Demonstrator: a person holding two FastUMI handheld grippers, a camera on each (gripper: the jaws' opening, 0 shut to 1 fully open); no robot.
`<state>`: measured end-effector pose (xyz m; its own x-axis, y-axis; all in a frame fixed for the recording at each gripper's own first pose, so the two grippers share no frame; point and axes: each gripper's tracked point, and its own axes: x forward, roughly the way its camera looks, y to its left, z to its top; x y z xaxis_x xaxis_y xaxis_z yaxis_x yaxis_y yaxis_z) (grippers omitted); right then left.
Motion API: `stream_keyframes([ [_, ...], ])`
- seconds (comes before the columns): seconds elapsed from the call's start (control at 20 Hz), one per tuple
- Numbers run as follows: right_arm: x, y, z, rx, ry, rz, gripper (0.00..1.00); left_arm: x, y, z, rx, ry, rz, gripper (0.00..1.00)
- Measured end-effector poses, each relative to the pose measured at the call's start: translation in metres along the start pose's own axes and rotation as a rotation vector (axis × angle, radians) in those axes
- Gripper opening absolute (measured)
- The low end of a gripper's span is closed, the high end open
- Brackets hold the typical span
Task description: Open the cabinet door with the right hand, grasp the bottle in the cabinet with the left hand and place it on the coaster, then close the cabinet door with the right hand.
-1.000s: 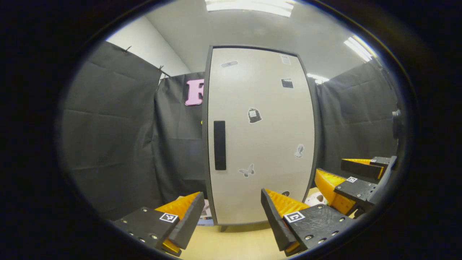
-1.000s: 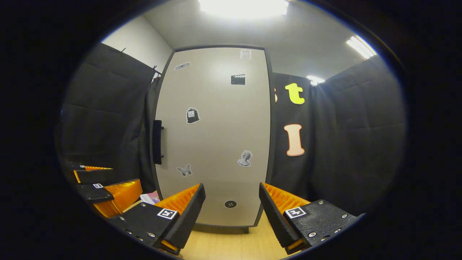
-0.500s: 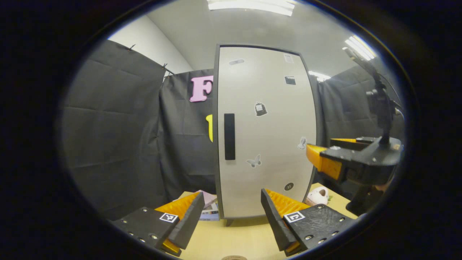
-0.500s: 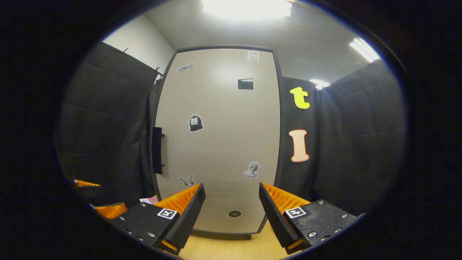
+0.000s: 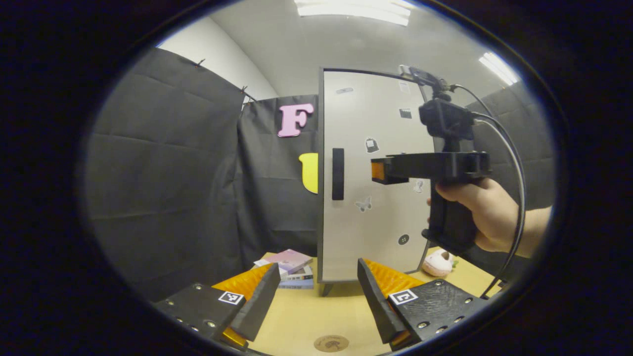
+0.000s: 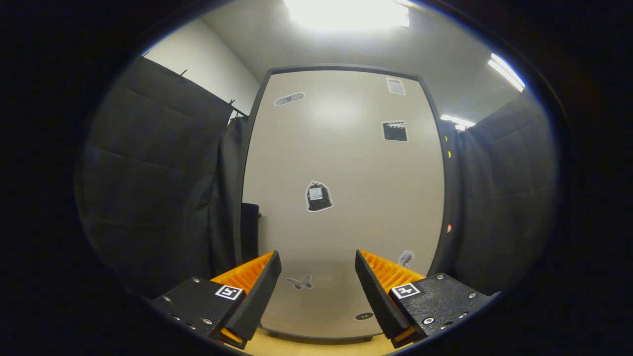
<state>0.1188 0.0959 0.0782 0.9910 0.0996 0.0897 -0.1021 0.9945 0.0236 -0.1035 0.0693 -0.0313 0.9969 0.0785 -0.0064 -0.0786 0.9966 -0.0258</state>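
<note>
jaws of both grippers spread, pinching nothing; cabinet door (image 6: 341,198) shut, so the bottle is hidden behind it; right gripper (image 6: 318,287) faces mid-door — it should swing left to the handle (image 6: 250,232), straddle it, then pull outward; coaster (image 5: 331,342) waits on the table (image 5: 306,316).

Bright ceiling lights (image 6: 346,12) glare overhead; both views stay sharp, with edges bowed by fisheye.

The pale cabinet door (image 5: 376,198), dotted with stickers, stood shut with its dark handle (image 5: 338,174) upright, while the round coaster (image 5: 331,343) lay flat near the table's front edge.
</note>
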Motion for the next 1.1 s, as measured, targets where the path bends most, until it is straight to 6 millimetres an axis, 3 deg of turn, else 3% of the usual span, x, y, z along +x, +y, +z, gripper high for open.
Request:
stream_keyframes([
  [0.15, 0.020, 0.033, 0.003, 0.023, 0.007, 0.051, 0.93, -0.011, 0.003, 0.003, 0.016, -0.008, -0.009, 0.90],
  [0.5, 0.070, 0.072, -0.013, 0.054, 0.054, 0.078, 0.93, -0.021, 0.035, -0.001, 0.010, 0.006, 0.049, 0.90],
  [0.65, 0.079, 0.085, -0.022, 0.008, 0.082, 0.100, 0.92, -0.024, 0.041, -0.004, 0.001, 0.009, 0.053, 0.90],
  [0.75, 0.081, 0.089, -0.029, -0.033, 0.096, 0.102, 0.80, -0.022, 0.044, -0.006, -0.011, 0.018, 0.052, 0.91],
  [0.85, 0.085, 0.085, -0.035, -0.076, 0.103, 0.090, 0.56, -0.022, 0.045, -0.004, -0.014, 0.007, 0.048, 0.90],
  [0.9, 0.084, 0.086, -0.033, -0.088, 0.089, 0.099, 0.39, -0.022, 0.048, -0.003, -0.011, 0.007, 0.051, 0.90],
  [1.1, 0.082, 0.086, -0.035, -0.060, 0.099, 0.159, 0.31, -0.022, 0.048, -0.008, -0.023, 0.017, 0.043, 0.90],
])
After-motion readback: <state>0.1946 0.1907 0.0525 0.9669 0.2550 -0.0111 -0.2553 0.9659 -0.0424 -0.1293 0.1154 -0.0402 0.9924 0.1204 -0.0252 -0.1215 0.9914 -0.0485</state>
